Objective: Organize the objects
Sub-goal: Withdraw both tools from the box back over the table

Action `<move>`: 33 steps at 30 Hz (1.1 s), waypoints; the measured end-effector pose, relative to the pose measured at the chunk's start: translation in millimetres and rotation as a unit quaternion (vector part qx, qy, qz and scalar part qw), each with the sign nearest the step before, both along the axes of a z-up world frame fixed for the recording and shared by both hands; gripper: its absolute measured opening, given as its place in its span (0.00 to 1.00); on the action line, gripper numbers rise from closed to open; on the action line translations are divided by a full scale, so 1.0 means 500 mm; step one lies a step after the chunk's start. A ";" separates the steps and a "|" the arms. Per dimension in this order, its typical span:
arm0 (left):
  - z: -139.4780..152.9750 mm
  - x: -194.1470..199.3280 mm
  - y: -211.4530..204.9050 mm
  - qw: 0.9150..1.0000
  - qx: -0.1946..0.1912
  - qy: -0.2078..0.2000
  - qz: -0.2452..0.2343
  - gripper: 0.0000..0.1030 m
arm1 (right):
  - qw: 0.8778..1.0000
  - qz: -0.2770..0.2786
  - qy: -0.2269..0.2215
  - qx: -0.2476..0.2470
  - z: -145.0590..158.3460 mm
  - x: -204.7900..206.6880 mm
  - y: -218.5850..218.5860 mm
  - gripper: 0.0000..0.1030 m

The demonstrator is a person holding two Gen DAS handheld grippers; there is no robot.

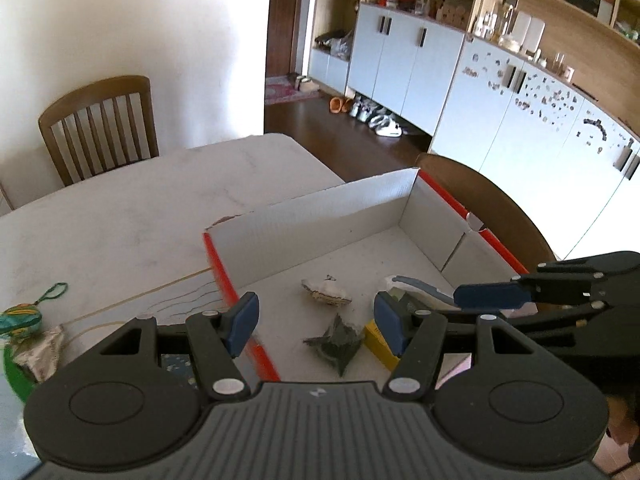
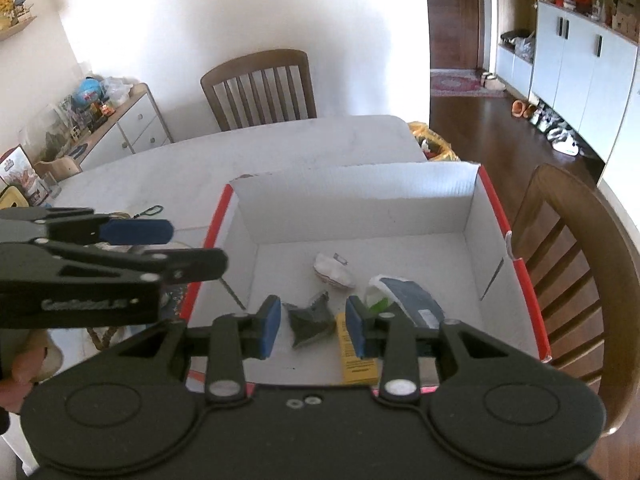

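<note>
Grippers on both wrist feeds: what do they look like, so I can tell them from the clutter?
Both are matte black plastic. The left gripper and right gripper each have two ribbed-edged round discs, silver pivot rivets, angular linkage arms and blue rectangular pads on the fingers. Pale raised lettering, blurred, marks the left one's side in the right wrist view. No cables show.

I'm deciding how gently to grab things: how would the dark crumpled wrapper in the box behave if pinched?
The dark crumpled wrapper looks like thin creased foil or plastic, so it is probably very light and floppy, and would crush rather than resist. Its peaks offer an easy pinch. On the smooth floor of the cardboard box, it would likely slide if pushed.
</note>
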State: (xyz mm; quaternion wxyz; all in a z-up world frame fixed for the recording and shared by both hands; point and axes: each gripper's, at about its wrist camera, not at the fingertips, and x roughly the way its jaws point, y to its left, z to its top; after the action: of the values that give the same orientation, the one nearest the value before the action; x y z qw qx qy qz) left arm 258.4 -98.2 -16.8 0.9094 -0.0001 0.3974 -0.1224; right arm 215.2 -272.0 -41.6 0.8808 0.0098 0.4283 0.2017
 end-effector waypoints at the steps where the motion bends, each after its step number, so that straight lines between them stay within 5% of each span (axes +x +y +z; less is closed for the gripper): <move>1: 0.004 -0.009 0.007 1.000 0.000 -0.003 0.001 0.61 | 1.000 -0.002 -0.003 0.001 0.002 -0.004 0.005 0.34; 15: 0.028 -0.111 0.122 0.999 -0.021 -0.025 0.020 0.64 | 0.999 -0.018 -0.022 0.021 0.020 -0.066 0.066 0.42; 19: 0.026 -0.135 0.156 0.999 -0.020 -0.032 0.024 0.66 | 0.999 -0.020 -0.034 0.024 0.023 -0.085 0.087 0.60; 24: 0.022 -0.159 0.197 0.999 -0.025 -0.035 0.030 0.71 | 0.999 -0.016 -0.045 0.025 0.025 -0.104 0.119 0.62; 33: 0.020 -0.200 0.270 0.998 -0.030 -0.047 0.044 0.79 | 0.997 -0.004 -0.068 0.032 0.036 -0.134 0.185 0.92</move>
State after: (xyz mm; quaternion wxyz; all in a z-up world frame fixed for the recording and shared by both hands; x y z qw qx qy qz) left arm 158.4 36.6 -6.6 0.9311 -0.0388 0.3503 -0.0943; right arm 148.4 -179.3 -23.8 0.9079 0.0264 0.3608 0.2117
